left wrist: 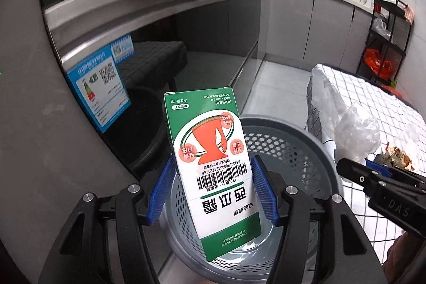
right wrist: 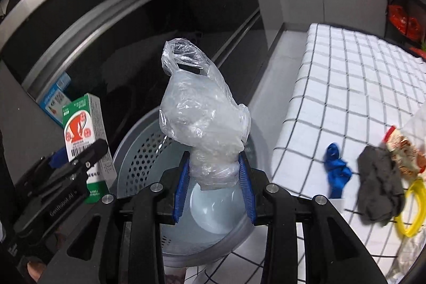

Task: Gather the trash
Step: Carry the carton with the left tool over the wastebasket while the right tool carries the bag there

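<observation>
Overhead, crinkled plastic bag (right wrist: pixel 202 119), perforated bin (right wrist: pixel 149 151).

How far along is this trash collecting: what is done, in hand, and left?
Done: nothing shows in the grey bin yet. In hand: left gripper holds the green box, right gripper the plastic bag, both above it. Left: blue scrap, grey rag, wrapper.

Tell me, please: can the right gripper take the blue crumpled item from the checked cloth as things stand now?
Probably not yet. The right gripper is shut on the clear plastic bag above the grey bin. The blue crumpled item lies uncovered on the checked cloth, so the way is free once the bag drops.
</observation>
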`<state>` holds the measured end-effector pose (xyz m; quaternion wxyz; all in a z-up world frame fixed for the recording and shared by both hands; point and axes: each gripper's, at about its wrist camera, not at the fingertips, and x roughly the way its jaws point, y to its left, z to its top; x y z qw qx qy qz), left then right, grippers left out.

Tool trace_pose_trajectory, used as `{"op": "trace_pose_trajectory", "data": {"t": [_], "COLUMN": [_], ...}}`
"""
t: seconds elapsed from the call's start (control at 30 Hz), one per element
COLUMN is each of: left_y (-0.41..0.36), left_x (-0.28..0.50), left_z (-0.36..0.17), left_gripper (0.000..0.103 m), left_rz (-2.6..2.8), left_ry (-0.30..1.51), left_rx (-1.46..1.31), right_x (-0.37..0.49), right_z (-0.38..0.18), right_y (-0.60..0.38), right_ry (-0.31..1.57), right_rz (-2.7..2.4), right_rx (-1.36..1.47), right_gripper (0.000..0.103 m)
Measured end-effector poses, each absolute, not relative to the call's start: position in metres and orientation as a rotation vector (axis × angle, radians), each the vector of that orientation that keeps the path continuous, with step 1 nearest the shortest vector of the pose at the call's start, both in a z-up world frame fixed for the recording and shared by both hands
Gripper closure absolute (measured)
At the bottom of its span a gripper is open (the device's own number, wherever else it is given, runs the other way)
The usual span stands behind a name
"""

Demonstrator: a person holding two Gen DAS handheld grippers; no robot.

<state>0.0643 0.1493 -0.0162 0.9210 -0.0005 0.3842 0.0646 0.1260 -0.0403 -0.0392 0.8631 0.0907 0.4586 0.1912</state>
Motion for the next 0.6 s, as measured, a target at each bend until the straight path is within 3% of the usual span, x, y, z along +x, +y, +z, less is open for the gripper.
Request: {"op": "trace_pose_trajectory", "data": {"t": [0.6], "left_y": [0.159], "left_x": [0.092], "left_z": [-0.045], "left_gripper": [0.046], "left_rz": [0.114], "left_ry": [0.920], "left_rx": [-0.056], "right_x": [0.131], "right_z": [-0.062], "right_y": [-0.001], "right_ry": [1.046], "right_rz": [0.466], "right_rx": [0.097], "right_gripper": [0.068]}}
